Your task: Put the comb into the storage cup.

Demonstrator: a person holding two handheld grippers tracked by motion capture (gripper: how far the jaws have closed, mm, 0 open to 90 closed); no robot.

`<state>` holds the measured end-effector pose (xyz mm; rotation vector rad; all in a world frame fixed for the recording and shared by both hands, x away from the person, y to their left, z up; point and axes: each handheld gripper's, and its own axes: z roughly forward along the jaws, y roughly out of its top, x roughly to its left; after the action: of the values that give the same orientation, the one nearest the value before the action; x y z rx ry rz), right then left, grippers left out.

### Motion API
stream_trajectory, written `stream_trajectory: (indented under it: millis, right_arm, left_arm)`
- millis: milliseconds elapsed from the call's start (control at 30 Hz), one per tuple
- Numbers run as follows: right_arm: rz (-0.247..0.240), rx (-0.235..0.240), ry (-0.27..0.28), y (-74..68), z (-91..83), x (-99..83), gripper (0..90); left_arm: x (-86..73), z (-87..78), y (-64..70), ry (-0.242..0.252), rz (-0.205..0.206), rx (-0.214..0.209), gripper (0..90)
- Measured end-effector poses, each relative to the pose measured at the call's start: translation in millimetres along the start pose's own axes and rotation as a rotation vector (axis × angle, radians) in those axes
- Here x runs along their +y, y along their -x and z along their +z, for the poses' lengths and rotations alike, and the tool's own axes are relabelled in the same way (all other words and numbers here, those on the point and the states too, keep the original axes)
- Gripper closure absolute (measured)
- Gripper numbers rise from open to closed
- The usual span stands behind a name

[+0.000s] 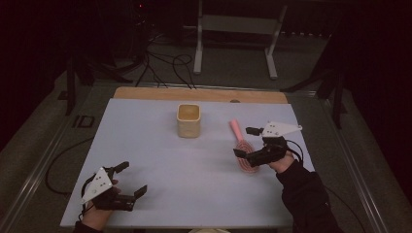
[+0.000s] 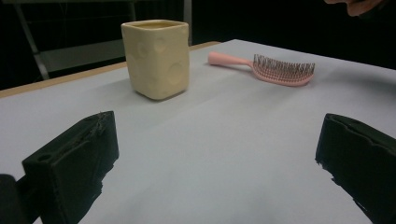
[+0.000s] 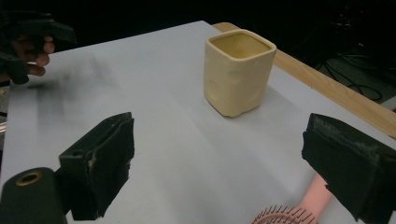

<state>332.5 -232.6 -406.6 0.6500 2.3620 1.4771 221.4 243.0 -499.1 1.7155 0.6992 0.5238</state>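
A cream square cup (image 1: 188, 120) (image 2: 157, 58) (image 3: 237, 72) stands upright near the table's far middle. A pink hairbrush (image 1: 243, 146) (image 2: 268, 68) (image 3: 299, 210) lies to its right, handle toward the far edge, bristles up. My right gripper (image 1: 247, 141) (image 3: 224, 172) hovers open just over the brush, its jaws spread either side of the brush and nothing held between them. My left gripper (image 1: 131, 178) (image 2: 217, 163) is open at the near left corner, aimed at the cup, with only bare table between its jaws.
The white table sheet (image 1: 160, 170) ends in a wooden strip (image 1: 145, 93) at the far edge. Beyond it, cables (image 1: 165, 68) lie on the floor beside a metal stand (image 1: 235, 29). The left hand (image 3: 28, 51) appears far off in the right gripper view.
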Motion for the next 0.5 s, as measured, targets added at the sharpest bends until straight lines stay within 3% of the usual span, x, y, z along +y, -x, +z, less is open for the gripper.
stream_trajectory:
  millis: [500]
  right_arm:
    - [0.036, -0.027, -0.041, 27.1, 27.4, 0.6, 11.5]
  left_arm:
    - [-0.6, 0.6, -0.5, -0.002, 0.001, -0.002, 0.3]
